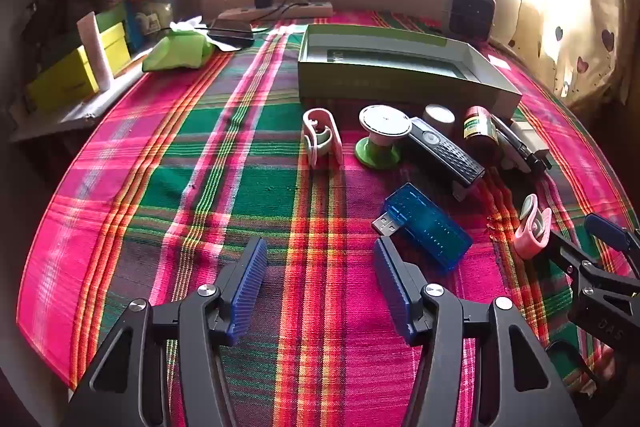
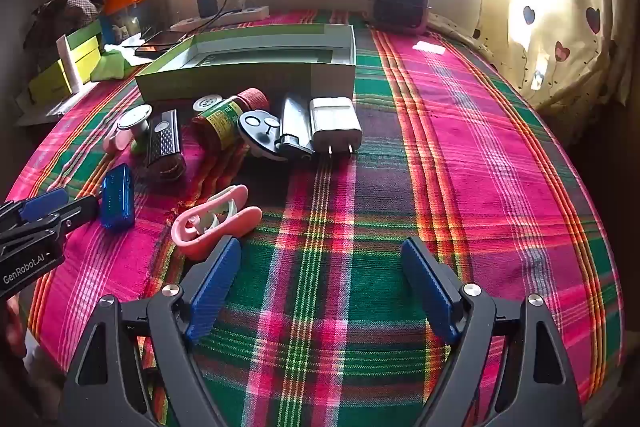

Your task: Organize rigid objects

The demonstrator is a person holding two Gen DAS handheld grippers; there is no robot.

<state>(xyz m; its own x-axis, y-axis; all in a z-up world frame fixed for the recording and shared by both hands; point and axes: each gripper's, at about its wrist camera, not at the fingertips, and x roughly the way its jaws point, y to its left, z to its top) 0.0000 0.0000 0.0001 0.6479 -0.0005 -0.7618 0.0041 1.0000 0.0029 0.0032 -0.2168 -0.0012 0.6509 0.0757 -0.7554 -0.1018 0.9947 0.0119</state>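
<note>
White lettering reading "GenRobot.AI" stood on the black body of the left gripper [image 2: 60, 211] where it entered the right wrist view. In the left wrist view, raised letters that looked like "DAS" showed on the black body of the right gripper [image 1: 580, 239]. The brown bottle [image 2: 224, 119] carried a green and yellow label with characters too small to read. Dark print inside the green box [image 1: 384, 83] was cut off and illegible.
</note>
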